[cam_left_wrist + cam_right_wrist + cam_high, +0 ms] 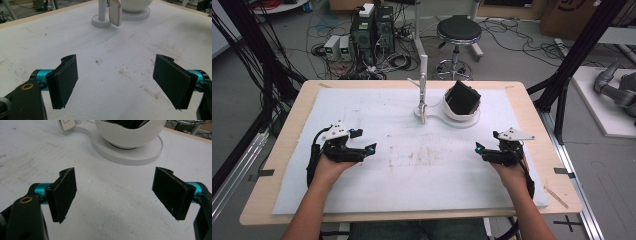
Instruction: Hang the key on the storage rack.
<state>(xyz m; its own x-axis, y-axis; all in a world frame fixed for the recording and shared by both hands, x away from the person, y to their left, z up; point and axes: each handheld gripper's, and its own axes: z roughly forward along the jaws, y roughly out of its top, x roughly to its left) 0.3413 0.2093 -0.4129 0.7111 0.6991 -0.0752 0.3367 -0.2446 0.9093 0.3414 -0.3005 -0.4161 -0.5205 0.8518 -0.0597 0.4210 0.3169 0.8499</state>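
Note:
A white bowl (462, 112) holding a black angular object (463, 97) sits on a round white base (452, 121) at the back middle of the table. Beside it stands a white post (423, 87) with a small pale tag (115, 12) hanging from it. My left gripper (367, 140) rests at the left of the white sheet, open, nothing between its pads (65, 80). My right gripper (486, 142) rests at the right, open too, its pads (62, 192) apart over bare sheet. The bowl (130, 135) and its base (130, 156) lie just ahead of the right gripper.
A stained white foam sheet (412, 165) covers the wooden table (287, 150). Beyond the far edge are a black stool (458, 31), computer boxes (372, 30) and loose cables on the floor. Black frame posts stand at both sides.

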